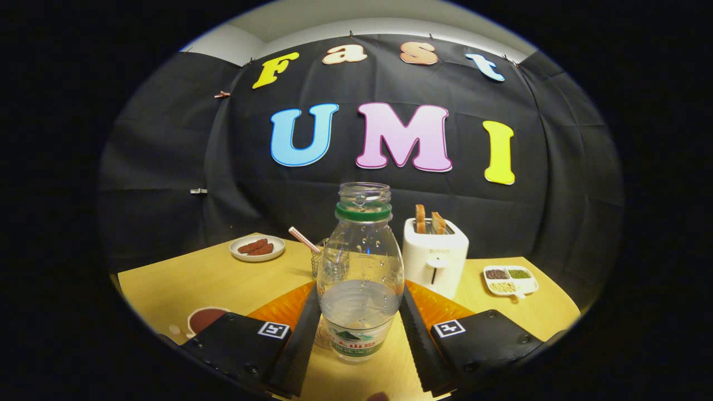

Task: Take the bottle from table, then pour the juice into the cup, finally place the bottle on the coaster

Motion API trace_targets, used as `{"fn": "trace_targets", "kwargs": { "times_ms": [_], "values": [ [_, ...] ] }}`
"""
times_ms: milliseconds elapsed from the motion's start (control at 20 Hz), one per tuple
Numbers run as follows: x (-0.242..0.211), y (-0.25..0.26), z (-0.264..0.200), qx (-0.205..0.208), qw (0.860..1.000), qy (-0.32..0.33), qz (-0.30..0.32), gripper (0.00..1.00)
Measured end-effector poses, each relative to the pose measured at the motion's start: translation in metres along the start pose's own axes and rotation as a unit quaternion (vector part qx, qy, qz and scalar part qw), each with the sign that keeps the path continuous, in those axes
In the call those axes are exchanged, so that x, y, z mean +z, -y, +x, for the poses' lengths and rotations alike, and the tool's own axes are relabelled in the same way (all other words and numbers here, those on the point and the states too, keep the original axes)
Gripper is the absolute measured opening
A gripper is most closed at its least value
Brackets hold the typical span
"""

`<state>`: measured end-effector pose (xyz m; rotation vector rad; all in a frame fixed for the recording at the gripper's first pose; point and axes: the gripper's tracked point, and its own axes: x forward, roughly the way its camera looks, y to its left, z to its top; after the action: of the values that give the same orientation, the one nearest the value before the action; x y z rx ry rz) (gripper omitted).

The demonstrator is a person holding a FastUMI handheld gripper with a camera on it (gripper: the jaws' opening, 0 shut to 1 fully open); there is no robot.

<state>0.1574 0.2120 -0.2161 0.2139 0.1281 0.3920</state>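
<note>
Gripper (361, 328) fingers clamped on both sides of the uncapped water bottle (361, 278), upright; cup (318, 259) behind it, toaster (435, 257) beside.

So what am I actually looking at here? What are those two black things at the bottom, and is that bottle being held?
No robot arm is here: a person carries a hand-held gripper, and the camera rides on it, looking forward along its two black fingers. Those are the dark wedges you noticed. The fisheye lens bends everything into a round picture.

Between the fingers stands a clear bottle, cap off, partly filled with clear liquid. Both fingers appear to press its sides, so it looks gripped, with its base apparently at the wooden table.

Behind the bottle is a glass cup with a striped straw. Further off are a white toaster with bread, a plate of sausages and a small divided dish of grains. Beside the left finger lies a brown coaster, where the bottle should end up.
</note>
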Motion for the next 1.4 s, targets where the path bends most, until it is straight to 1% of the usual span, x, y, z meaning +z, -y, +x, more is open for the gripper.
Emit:
{"fn": "trace_targets", "kwargs": {
  "times_ms": [100,250,400,500,600,650,700,750,950,1400],
  "values": [
    [-0.008,-0.008,0.023,0.005,1.000,-0.008,-0.002,0.78],
    [-0.023,-0.014,0.044,0.005,1.000,-0.023,-0.002,0.78],
    [-0.038,-0.017,0.051,0.008,0.999,-0.039,-0.005,0.78],
    [-0.038,-0.018,0.053,0.008,0.999,-0.034,-0.009,0.79],
    [-0.038,-0.021,0.052,0.013,0.999,-0.039,0.000,0.81],
    [-0.038,-0.021,0.050,0.014,0.999,-0.041,0.005,0.85],
    [-0.035,-0.019,0.046,0.011,0.999,-0.041,0.007,0.93],
    [-0.030,-0.019,0.046,0.015,0.999,-0.037,0.012,1.00],
    [0.008,-0.014,0.028,0.013,0.999,-0.024,0.025,0.99],
    [0.139,0.007,-0.057,-0.013,1.000,0.012,-0.011,0.98]
  ]
}}
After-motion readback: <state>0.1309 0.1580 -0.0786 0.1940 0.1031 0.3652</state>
